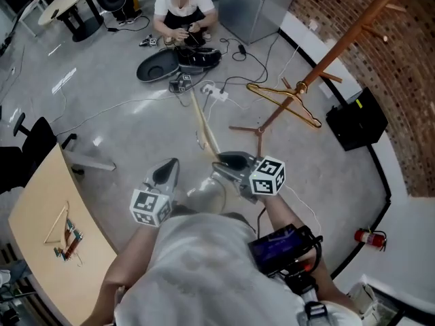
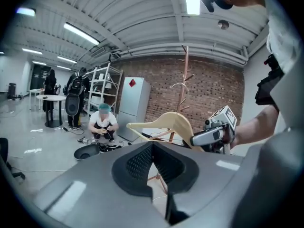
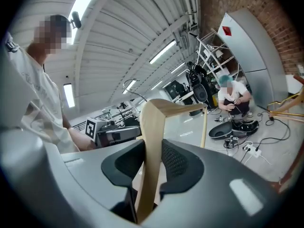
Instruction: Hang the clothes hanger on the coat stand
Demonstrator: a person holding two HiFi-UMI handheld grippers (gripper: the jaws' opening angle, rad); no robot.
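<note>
My right gripper point(image 1: 228, 160) is shut on a pale wooden clothes hanger point(image 1: 204, 128). The hanger's flat arm point(image 3: 164, 108) rises between the two pads, and its bar reaches out ahead. The copper-coloured coat stand point(image 1: 326, 60) rises from the floor ahead and to the right, some way beyond the hanger's tip. A gold wire hanger point(image 1: 285, 100) hangs on one of its pegs. My left gripper point(image 1: 166, 172) is held beside the right one, to its left. Its pads point(image 2: 145, 160) meet with nothing between them. From there I see the wooden hanger point(image 2: 171, 122), the right gripper point(image 2: 213, 134) and the stand point(image 2: 185, 84).
A person point(image 1: 182, 9) crouches on the floor ahead among black cases and cables point(image 1: 224, 94). A black box point(image 1: 357, 117) sits by the brick wall at right. A wooden table point(image 1: 47, 250) with another hanger on it stands at my left. A fire extinguisher point(image 1: 370, 236) lies near the wall.
</note>
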